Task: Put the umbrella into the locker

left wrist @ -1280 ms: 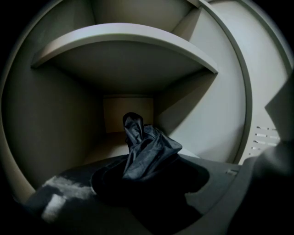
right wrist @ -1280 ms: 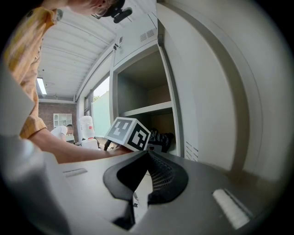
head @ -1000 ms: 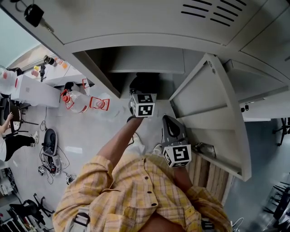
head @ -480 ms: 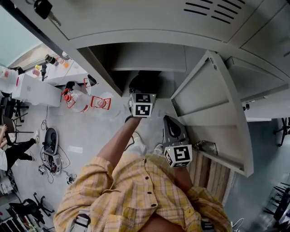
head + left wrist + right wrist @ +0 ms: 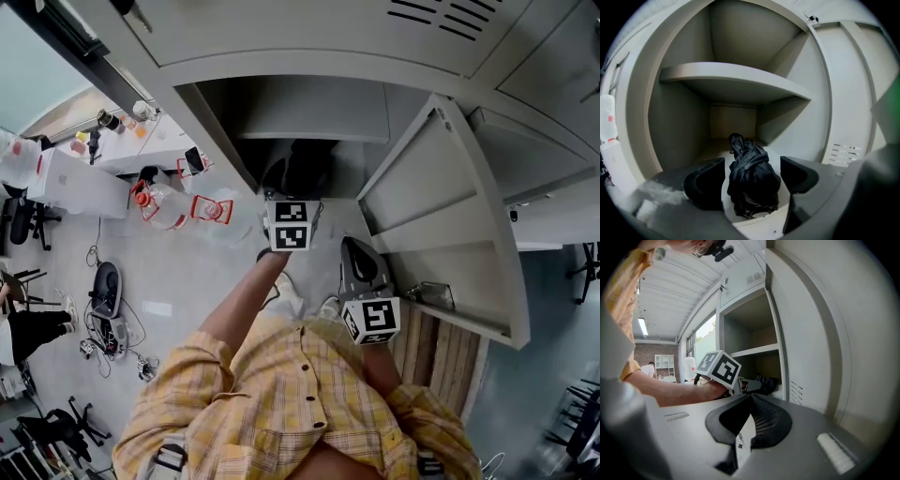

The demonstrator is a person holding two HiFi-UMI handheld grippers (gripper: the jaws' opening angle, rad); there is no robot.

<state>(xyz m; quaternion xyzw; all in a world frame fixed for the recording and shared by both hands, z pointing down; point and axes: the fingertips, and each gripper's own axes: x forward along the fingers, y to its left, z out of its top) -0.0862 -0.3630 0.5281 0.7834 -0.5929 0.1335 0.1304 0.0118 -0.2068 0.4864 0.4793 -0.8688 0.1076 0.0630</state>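
Done: folded black fabric umbrella (image 5: 749, 157) lies inside grey metal locker (image 5: 736, 77) | left gripper (image 5: 752, 168) jaws just opened, released astride it | right gripper (image 5: 749, 399) clenched, empty | remaining: likely withdraw

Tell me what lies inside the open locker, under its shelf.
A folded black umbrella lies on the floor of the locker, under the shelf. It covers the floor beneath and just behind it; nothing else shows there.

A yellow plaid shirt (image 5: 281, 412) with small buttons (image 5: 302, 367). The left gripper (image 5: 752, 180) and right gripper (image 5: 749, 420) are grey, with dark pads (image 5: 704, 185) — each bears a white cube (image 5: 289, 225) of black square markers.
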